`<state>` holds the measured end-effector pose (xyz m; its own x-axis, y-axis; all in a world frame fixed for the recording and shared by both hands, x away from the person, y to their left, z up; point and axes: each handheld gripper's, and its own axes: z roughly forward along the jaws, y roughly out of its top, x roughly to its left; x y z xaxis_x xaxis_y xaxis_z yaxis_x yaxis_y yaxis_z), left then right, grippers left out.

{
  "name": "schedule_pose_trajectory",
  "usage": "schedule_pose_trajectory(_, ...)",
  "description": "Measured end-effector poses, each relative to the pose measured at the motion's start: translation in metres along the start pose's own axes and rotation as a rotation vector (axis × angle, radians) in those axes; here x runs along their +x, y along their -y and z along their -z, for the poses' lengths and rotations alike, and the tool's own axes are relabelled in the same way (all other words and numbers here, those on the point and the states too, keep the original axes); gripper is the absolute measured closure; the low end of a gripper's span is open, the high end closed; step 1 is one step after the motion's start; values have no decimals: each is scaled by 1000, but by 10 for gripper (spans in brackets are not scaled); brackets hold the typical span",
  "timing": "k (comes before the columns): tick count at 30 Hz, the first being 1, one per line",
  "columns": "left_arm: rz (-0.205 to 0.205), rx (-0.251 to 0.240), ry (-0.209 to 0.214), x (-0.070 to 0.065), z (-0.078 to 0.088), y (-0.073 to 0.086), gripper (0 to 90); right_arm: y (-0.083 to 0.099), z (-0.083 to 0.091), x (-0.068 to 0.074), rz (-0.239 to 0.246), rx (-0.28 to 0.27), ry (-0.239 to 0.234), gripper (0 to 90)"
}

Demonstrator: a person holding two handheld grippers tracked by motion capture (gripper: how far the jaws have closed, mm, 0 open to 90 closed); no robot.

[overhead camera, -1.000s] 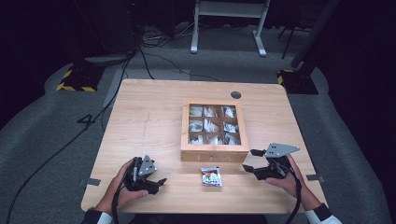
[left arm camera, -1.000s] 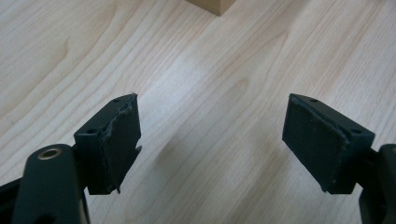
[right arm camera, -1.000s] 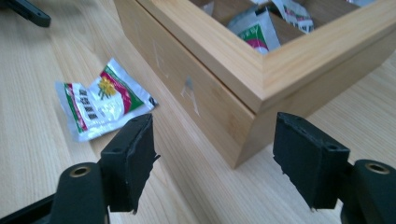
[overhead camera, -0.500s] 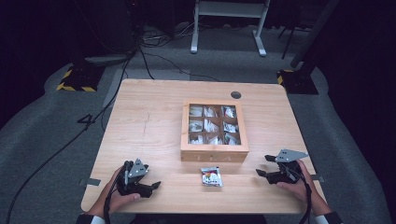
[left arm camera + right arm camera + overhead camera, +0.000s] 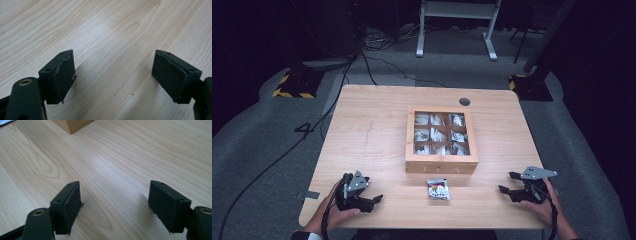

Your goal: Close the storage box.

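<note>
Item: one small tea sachet (image 5: 438,189), white with a red-and-dark print, lying flat and alone on the table (image 5: 372,135) just in front of the wooden tea box (image 5: 441,165); the box's six glazed compartments appear stocked with pale sachets, though the high view is too coarse to count them. Flanking: left gripper (image 5: 373,200) low near the front edge, well to the sachet's left, jaws parted over bare wood; right gripper (image 5: 508,182) well to its right, jaws likewise spread with nothing between them and just lately opening further. Step, as judged: between grasps, with the sachet freed and no handling under way. Next move would call for one gripper to travel inward, straddle the thin packet and close on an edge, since it lies flat. Change from earlier frames: the right gripper has drawn back from beside the box toward the front right corner; the left has slid nearer the person; sachet and box unmoved.
</note>
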<state>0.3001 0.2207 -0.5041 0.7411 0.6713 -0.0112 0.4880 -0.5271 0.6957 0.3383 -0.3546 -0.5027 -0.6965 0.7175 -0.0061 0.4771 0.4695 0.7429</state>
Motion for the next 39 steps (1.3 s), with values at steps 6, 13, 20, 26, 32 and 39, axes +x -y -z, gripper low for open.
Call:
schedule_pose_trajectory(6, 7, -1, -2, -1, 0, 0, 191, 9, 9, -1, -22, -5, 25, 251)
schedule_pose_trajectory(13, 9, 0, -7, -1, 1, 1, 191, 12, 12, -2, -48, -4, 51, 251)
schedule_pose_trajectory(20, 9, 0, -7, -1, 1, 1, 191, 13, 13, -1, -54, -4, 59, 247)
schedule_pose_trajectory(26, 13, 1, -9, -1, 1, 1, 191, 13, 13, -2, -55, -5, 55, 248)
schedule_pose_trajectory(32, 14, 4, -8, -1, 2, 1, 191, 12, 12, -3, -64, -5, 60, 252)
schedule_pose_trajectory(39, 10, 4, -3, 0, 1, 1, 188, 12, 12, -3, -63, -5, 59, 252)
